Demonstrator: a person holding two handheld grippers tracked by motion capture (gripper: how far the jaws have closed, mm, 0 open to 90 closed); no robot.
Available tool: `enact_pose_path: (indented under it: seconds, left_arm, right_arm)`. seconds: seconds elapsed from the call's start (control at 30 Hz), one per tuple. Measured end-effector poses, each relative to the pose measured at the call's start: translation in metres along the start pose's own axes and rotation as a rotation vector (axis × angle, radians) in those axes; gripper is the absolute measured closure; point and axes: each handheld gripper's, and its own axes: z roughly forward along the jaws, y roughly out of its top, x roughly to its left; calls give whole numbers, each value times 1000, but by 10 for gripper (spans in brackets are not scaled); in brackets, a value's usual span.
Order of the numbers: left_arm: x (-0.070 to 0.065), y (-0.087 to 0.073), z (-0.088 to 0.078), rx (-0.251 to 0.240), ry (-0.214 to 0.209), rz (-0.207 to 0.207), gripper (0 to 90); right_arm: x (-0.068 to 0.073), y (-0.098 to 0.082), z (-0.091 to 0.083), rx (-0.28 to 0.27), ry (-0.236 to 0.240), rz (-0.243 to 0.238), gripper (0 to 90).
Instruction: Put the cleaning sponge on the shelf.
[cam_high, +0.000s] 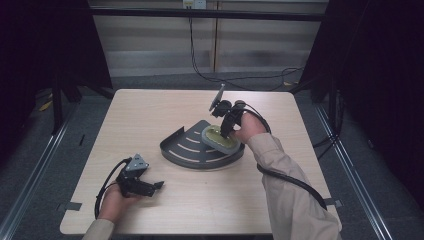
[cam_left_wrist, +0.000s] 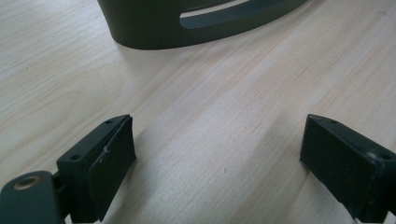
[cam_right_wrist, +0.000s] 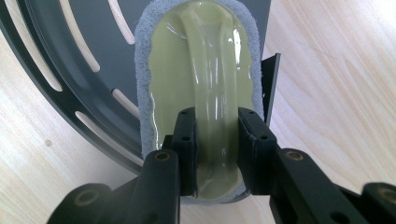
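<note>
The right gripper (cam_right_wrist: 217, 140) is clamped on the scrubber's handle (cam_right_wrist: 212, 84) over the dark rack (cam_high: 187, 150); the left gripper (cam_left_wrist: 217, 154), jaws apart, rests near the rack's rim on the table (cam_high: 150, 115).

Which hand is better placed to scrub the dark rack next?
Right. The right gripper is shut on the scrubber's handle, which sits on the slotted rack. The left gripper is open, apart from it on the table.
</note>
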Motion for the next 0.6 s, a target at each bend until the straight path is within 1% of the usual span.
enact_pose_path:
  seconds: [0.1,0.17,0.23,0.37,0.4,0.5,0.6]
  left_arm:
    - [0,0,0,-1,0,1,95]
    - [0,0,0,-1,0,2,95]
    - [0,0,0,-1,0,1,95]
    - [0,0,0,0,-1,1,95]
    - [0,0,0,1,0,1,95]
    - [0,0,0,0,-1,2,95]
    - [0,0,0,1,-1,4,95]
  right_arm:
    - [0,0,1,5,1,1,707]
    - [1,0,3,-1,-3,0,707]
    - [0,-1,4,3,4,1,707]
    - [1,-1,8,3,-5,-1,707]
    - [1,-2,9,3,4,3,707]
    - [0,-3,13,4,-3,-4,706]
    - [0,-4,14,8,-4,11,706]
